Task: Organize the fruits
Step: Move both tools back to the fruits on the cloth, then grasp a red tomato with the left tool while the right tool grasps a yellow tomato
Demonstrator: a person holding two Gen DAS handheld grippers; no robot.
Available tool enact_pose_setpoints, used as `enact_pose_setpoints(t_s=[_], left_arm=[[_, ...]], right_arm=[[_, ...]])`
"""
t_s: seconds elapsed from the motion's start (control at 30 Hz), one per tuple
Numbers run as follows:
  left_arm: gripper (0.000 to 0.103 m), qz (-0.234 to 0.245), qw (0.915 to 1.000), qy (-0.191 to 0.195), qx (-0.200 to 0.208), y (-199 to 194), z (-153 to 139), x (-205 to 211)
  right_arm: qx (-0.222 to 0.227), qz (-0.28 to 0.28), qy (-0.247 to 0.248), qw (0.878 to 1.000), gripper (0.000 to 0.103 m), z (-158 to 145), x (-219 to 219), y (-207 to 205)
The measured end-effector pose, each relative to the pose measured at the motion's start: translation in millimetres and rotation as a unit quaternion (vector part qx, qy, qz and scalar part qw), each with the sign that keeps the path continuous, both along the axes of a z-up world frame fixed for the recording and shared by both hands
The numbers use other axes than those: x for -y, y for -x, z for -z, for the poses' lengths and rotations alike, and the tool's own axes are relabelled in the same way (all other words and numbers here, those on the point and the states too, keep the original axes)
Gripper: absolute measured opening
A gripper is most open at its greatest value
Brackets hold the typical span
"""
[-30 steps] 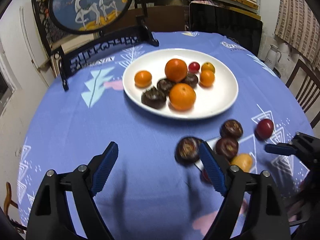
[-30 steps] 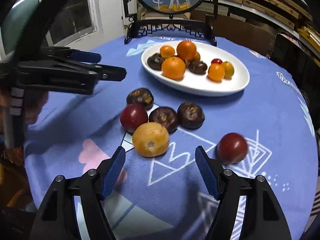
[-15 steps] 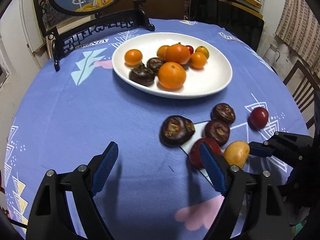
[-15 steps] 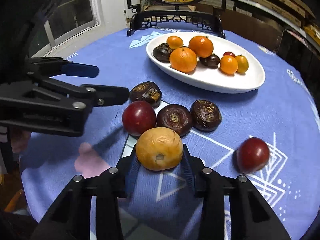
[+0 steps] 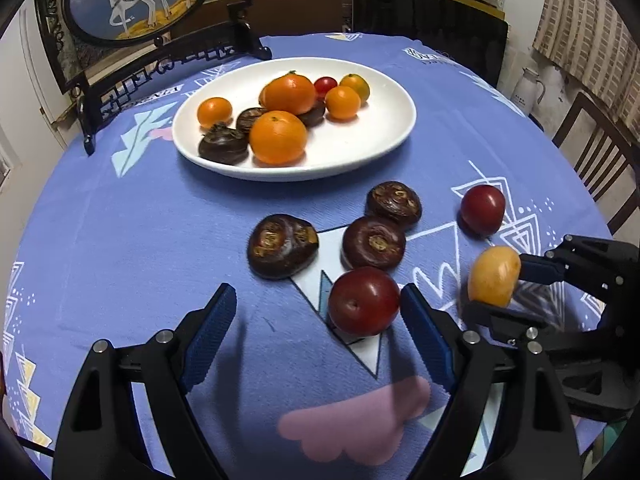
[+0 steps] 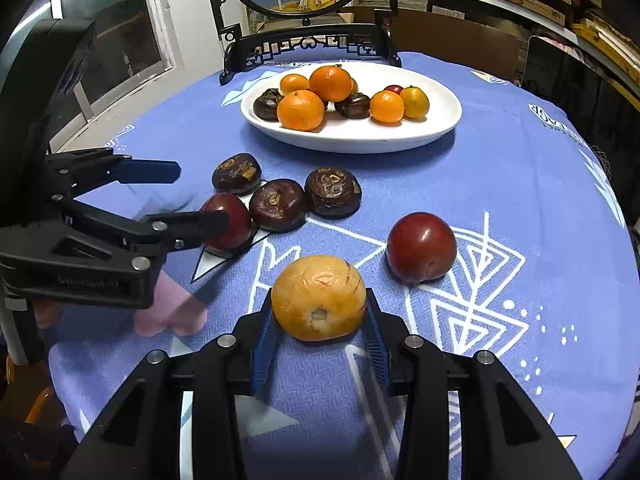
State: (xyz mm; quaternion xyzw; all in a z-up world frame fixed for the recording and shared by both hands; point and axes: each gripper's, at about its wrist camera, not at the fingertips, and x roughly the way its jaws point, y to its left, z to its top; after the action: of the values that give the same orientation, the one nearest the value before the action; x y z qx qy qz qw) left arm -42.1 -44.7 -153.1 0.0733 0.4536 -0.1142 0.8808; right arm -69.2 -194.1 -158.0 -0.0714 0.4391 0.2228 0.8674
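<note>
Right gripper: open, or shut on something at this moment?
Shut on the yellow fruit. The right gripper has both blue pads pressed against the fruit's sides; the left wrist view shows the fruit pinched between its fingers.

Oranges (image 5: 279,137) x6, dark chestnuts (image 5: 282,246) x6, red fruits (image 5: 364,300) x3, yellow fruit (image 6: 319,297) x1.

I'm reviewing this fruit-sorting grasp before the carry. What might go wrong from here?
The right gripper pinches the round yellow-orange fruit only near its lower sides, so it may slip out. The open left gripper sits close beside the dark red plum and might nudge it. The white oval plate is crowded; fruit could roll.
</note>
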Motion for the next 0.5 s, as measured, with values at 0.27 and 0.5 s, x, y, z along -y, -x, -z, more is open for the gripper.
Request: enact_pose_setpoints(t_s=[0.27, 0.5], left_arm=[[0.078, 0.012, 0.9997, 0.006, -0.019, -11, 16, 15], [0.037, 0.040, 0.9992, 0.010, 0.000, -6, 17, 13]], right_arm=[[-0.008, 0.001, -0.010, 1.000, 0.041, 4, 4, -1], [-0.012, -0.001, -0.014, 1.000, 0.042, 5, 5, -1]])
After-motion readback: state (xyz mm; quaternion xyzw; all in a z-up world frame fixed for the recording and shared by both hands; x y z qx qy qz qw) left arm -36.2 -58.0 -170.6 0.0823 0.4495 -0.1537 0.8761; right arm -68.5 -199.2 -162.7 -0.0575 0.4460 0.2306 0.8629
